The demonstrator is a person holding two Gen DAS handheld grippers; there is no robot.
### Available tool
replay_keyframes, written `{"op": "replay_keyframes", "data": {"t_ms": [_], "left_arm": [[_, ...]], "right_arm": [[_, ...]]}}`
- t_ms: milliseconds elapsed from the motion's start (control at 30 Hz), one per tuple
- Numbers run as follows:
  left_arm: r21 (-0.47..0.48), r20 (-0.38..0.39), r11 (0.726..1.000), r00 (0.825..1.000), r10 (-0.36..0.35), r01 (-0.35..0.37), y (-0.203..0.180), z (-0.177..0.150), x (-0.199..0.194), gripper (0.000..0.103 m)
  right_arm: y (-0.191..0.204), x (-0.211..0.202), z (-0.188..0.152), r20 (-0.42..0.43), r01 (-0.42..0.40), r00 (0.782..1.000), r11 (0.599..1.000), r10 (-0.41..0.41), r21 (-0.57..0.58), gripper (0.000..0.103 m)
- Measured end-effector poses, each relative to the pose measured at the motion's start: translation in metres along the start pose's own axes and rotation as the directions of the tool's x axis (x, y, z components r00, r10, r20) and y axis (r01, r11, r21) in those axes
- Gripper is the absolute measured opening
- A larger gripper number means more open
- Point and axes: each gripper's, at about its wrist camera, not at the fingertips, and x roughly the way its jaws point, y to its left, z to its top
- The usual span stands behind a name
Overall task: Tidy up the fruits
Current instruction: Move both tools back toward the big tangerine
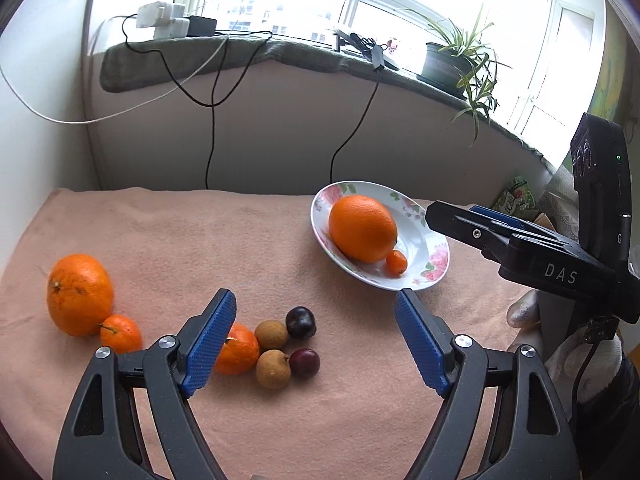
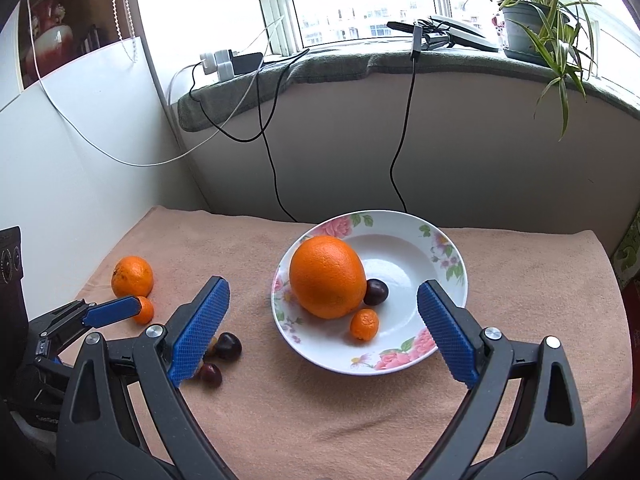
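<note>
Nearest to me, the left gripper (image 1: 314, 332) hangs over the peach-coloured cloth (image 1: 160, 232) with its blue pads (image 1: 208, 344) spread wide and nothing between them. Farthest left on the cloth sits a big orange (image 1: 79, 294), with a small tangerine (image 1: 120, 333) touching its lower right side. Next comes a second tangerine (image 1: 240, 350), partly hidden behind the left pad. Just beside it are two tan, round fruits (image 1: 271, 334) (image 1: 273, 369), one behind the other, and right of those two dark plums (image 1: 300, 321) (image 1: 305, 363), all bunched close together.

Further right and farther back stands a flowered white plate (image 2: 440, 248). On it lies a large orange (image 2: 327, 276), leaning toward the plate's left rim. A dark plum (image 2: 376, 292) rests against that orange's right side, and a tiny orange fruit (image 2: 364, 324) sits just in front of them both.

Over the plate's near edge hovers the right gripper (image 2: 322, 330), its blue pads (image 2: 450, 332) likewise standing far apart and gripping nothing. A gloved hand (image 1: 524, 312) shows beneath it in the left view. Behind everything, cables (image 2: 264, 128) trail down from the windowsill (image 2: 340, 66), where a potted plant (image 2: 532, 24) stands at the right end.
</note>
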Motion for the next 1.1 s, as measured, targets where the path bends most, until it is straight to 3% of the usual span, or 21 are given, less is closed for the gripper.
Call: {"op": "replay_keyframes", "data": {"t_ms": [633, 900, 1100], "left_arm": [[-0.179, 0.032, 0.973, 0.987, 0.156, -0.148, 0.113, -0.022, -0.038, 0.082], [-0.249, 0.024, 0.953, 0.983, 0.181, -0.17, 0.148, -0.03, -0.04, 0.082], [-0.294, 0.018, 0.945, 0.988, 0.154, -0.142, 0.164, -0.038, -0.036, 0.08]], "right_arm": [[0.114, 0.051, 0.004, -0.112, -0.12, 0.989, 0.976, 0.101, -0.183, 0.097], [0.16, 0.081, 0.002, -0.165, -0.212, 0.969, 0.962, 0.184, -0.17, 0.097], [0.178, 0.107, 0.002, -0.234, -0.287, 0.939, 0.949, 0.251, -0.13, 0.096]]}}
